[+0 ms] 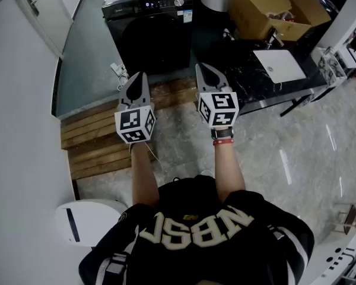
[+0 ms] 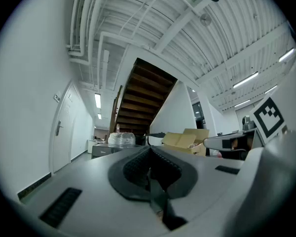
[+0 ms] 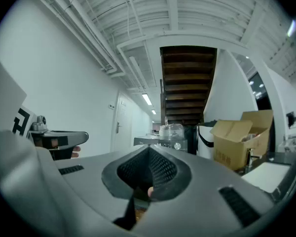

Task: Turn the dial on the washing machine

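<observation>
**Both tongs clenched, well short of the washing machine**

A person holds the left gripper (image 1: 139, 76) and the right gripper (image 1: 203, 69) side by side over a slatted wooden platform (image 1: 98, 141), each with its jaws pressed together on nothing. The black washing machine (image 1: 151, 31) stands ahead, its silver dial (image 1: 178, 2) on the top panel's right end, well apart from both grippers. A cardboard box (image 1: 273, 8) sits to its right.

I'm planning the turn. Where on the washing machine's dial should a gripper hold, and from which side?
Probably grip the round silver dial by its rim, jaws opened across it, coming straight at the front of the washing machine: its face looks toward the person.
</observation>
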